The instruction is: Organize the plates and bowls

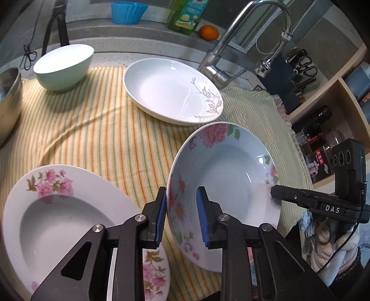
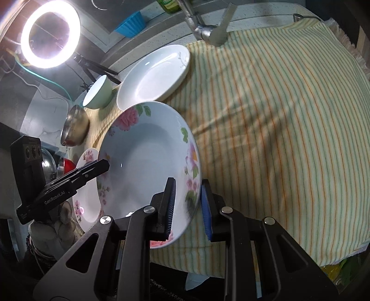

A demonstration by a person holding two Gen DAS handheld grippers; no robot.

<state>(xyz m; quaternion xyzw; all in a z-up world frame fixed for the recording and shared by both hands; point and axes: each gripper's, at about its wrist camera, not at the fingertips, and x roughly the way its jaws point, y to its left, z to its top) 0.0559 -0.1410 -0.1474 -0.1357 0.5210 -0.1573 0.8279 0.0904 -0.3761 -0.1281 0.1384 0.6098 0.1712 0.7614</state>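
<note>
Left gripper [image 1: 181, 216] and right gripper [image 2: 187, 206] each clamp opposite rims of the tilted, pink-flowered deep plate [image 1: 227, 183].

Steel bowl [image 1: 8, 101] cut by left edge.

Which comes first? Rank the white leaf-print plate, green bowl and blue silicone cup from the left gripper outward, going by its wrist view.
1. White leaf-print plate: mid-cloth, beyond the left gripper.
2. Green bowl: back left on the cloth.
3. Blue silicone cup: on the ledge behind, farthest.
</note>
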